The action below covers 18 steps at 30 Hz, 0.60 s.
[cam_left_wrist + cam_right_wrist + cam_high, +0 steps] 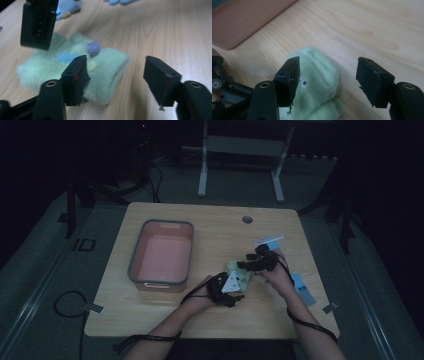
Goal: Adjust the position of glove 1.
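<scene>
1. The pale green fleece sock [238, 271] lies flat on the wooden bench [210, 220], right of centre, between the two hands; in the left gripper view the sock [50, 67] shows a purple pompom [93, 48], a yellow-green button [92, 65] and a light blue patch [65, 57].
2. The left hand-held gripper [229, 292] sits at about 7 o'clock of the sock; its jaws are spread, one pad over the sock's near edge, the other over bare wood; nothing is pinched between them [116, 78].
3. The right hand-held gripper [256, 262] comes in from about 2 o'clock of the sock; its jaws are also spread [328, 81], the left pad just beside the sock [319, 80], the other over bare bench; whether a pad touches the fleece cannot be told.
4. In the left gripper view a black jaw of the other gripper [37, 23] hangs above the sock's far end.
5. A pink bin with a grey rim [161, 252] stands at 9 o'clock of the sock, well apart.
6. A light blue item [267, 241] lies just beyond the right hand at 1 o'clock; another light blue item [304, 290] lies at 4 o'clock near the bench's right edge; both too dim to name.
7. A round cable hole [247, 219] sits at 12 o'clock near the far edge.
</scene>
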Available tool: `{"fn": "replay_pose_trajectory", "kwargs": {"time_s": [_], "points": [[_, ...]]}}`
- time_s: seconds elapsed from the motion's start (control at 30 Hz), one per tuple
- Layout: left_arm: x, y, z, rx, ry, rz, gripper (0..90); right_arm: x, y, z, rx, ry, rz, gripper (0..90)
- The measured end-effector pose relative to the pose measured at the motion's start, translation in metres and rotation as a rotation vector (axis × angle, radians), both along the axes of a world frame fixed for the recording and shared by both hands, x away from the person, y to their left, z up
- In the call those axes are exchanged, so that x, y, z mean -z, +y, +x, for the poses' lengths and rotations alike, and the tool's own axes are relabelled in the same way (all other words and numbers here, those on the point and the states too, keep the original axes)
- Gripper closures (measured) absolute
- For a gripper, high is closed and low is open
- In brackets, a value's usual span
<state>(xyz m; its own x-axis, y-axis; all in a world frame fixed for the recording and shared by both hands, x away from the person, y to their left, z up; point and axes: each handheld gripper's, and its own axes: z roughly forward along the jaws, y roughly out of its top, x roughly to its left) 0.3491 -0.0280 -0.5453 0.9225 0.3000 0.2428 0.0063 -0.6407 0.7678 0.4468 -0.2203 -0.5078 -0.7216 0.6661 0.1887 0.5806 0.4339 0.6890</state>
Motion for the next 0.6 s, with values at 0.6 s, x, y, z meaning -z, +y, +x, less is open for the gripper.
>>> {"fn": "replay_pose_trajectory", "kwargs": {"time_s": [0.6], "points": [[0.007,-0.007,0.011,-0.025,-0.071,0.123,66.4,0.034,0.001,0.012,-0.038,0.237,0.081,61.4]]}}
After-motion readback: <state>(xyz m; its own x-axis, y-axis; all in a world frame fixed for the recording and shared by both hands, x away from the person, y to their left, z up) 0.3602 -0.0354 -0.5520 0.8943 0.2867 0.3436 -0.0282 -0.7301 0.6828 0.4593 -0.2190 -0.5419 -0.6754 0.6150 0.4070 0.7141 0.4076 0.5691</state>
